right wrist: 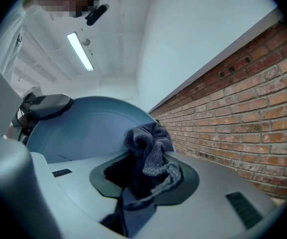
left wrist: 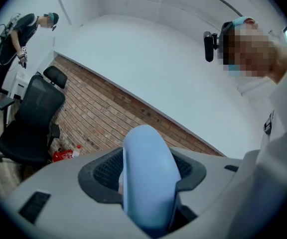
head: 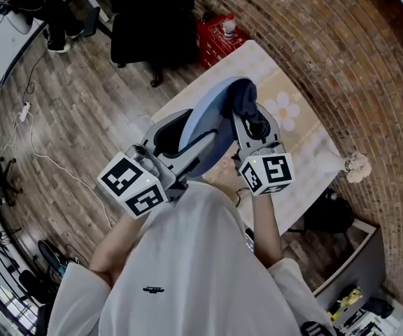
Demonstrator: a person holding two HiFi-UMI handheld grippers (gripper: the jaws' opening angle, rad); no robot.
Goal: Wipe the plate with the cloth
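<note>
A light blue plate (head: 212, 117) is held up on edge above the table, and my left gripper (head: 187, 144) is shut on its rim. In the left gripper view the plate's edge (left wrist: 148, 176) stands between the jaws. My right gripper (head: 252, 123) is shut on a dark grey-blue knitted cloth (head: 243, 96), which is pressed against the plate's face. The bunched cloth (right wrist: 151, 151) fills the jaws in the right gripper view, with the plate's face (right wrist: 83, 128) just behind it and the left gripper at the plate's left rim.
A table with a flower-print cover (head: 292, 110) lies below the plate. A red box with a bottle (head: 222, 30) stands past its far end, a black office chair (head: 152, 26) beside that. A white figurine (head: 355, 165) sits at the table's right. A brick wall (head: 369, 61) runs along the right.
</note>
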